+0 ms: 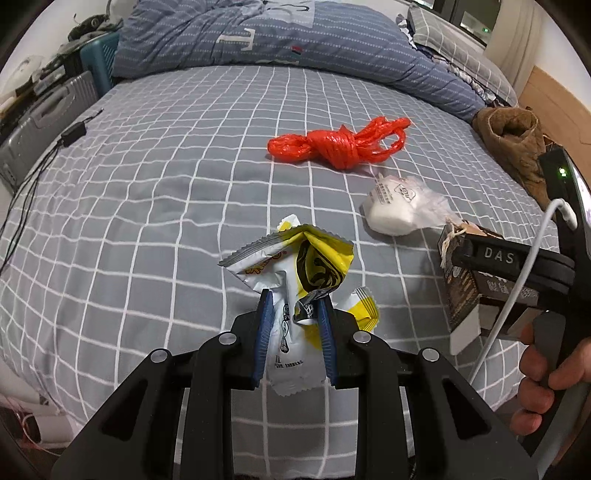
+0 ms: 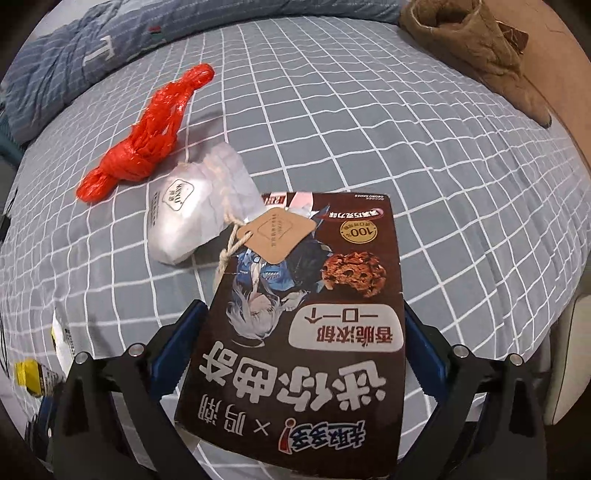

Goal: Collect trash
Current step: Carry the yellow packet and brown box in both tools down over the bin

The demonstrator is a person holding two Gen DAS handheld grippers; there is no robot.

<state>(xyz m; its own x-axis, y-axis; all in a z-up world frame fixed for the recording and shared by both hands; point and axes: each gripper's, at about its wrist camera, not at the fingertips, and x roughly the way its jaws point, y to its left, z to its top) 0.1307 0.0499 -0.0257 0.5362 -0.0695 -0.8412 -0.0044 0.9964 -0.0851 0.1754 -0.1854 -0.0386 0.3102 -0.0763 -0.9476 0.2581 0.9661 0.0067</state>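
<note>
Wrappers fill both views above a bed [image 1: 155, 177] covered in a grey sheet with white grid lines. At the lower centre of the left wrist view, the left hand-held gripper [image 1: 295, 328] is clenched on a crumpled white and yellow snack wrapper [image 1: 291, 266], whose top fans out above the blue pads [image 1: 264, 332]. At the lower centre of the right wrist view, the right hand-held gripper [image 2: 304, 350] grasps a dark brown cookie box [image 2: 306, 325] by its two long edges, held above the sheet. Beyond the box, left of centre, a white drawstring pouch [image 2: 192, 221] lies on the bed, its brown paper tag [image 2: 275, 230] resting on the box's far end. A knotted red plastic bag [image 2: 147, 136] lies just beyond the pouch, toward the upper left. A brown garment [image 2: 476, 48] sits at the upper right, and a blue quilt [image 1: 258, 33] is bunched along the top of the left wrist view.
</note>
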